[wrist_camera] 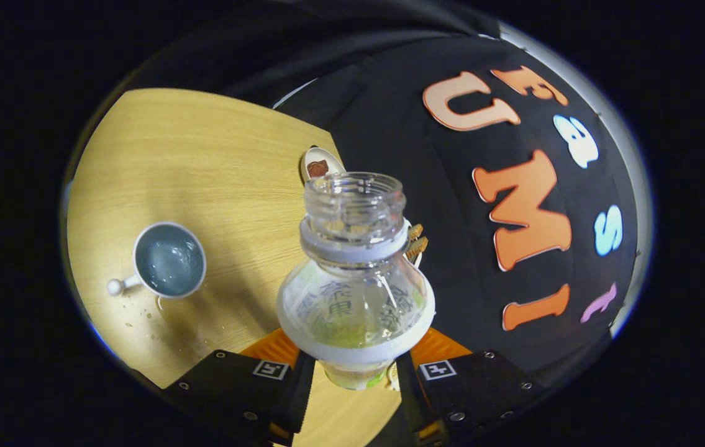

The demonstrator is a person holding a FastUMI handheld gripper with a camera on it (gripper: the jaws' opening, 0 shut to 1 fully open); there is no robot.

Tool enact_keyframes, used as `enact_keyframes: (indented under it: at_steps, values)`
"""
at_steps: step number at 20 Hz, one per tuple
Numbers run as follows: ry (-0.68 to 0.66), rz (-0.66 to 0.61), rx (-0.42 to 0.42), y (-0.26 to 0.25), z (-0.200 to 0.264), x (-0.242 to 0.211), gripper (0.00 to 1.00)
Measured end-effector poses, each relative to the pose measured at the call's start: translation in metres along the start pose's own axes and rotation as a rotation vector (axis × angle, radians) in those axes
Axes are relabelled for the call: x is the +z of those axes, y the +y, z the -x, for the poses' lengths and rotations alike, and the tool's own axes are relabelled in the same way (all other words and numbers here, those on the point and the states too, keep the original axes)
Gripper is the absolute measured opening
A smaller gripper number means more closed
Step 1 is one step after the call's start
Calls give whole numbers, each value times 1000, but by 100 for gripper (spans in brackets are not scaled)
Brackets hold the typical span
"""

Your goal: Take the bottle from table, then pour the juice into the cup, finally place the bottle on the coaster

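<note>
The gripper (352, 388) has its two fingers closed around the lower body of a clear plastic bottle (355, 282), one finger pressing on each side, so the bottle is clamped between them and held above the table (203, 161). The bottle's cap is off and its open threaded neck points away from the fingers, leaning a little; a white collar sits below the neck and a white band rings its widest part, with a small amount of pale greenish liquid visible low in the body. On the light wooden table, well off to the left of the bottle, a white cup (169, 259) with a knobbed handle stands apart, with liquid inside it. A few small drops lie on the table just beside the cup. Beyond the bottle's neck a round coaster (321, 164) with a brownish mark lies near the table's far edge, partly hidden by the bottle
</note>
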State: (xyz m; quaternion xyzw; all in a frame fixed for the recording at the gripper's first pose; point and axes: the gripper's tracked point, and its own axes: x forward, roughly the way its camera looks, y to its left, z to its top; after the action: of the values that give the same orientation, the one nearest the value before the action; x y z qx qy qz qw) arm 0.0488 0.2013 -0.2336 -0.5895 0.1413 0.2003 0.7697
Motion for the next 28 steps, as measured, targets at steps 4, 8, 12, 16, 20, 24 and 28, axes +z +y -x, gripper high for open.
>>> enact_keyframes:
  at_steps: [4, 8, 12, 16, 20, 24, 28]
  values:
    - [22, -225, 14, -24, -15, -24, 62]
    - [27, -469, 45, -37, -36, -42, 62]
    - [10, -720, 92, -38, -66, -56, 62]
    - [12, -924, 146, -34, -91, -69, 62]
    - [37, -994, 155, -23, -117, -86, 62]
    - [41, -1019, 182, -7, -135, -93, 62]
    - [53, -1031, 169, 2, -150, -103, 62]
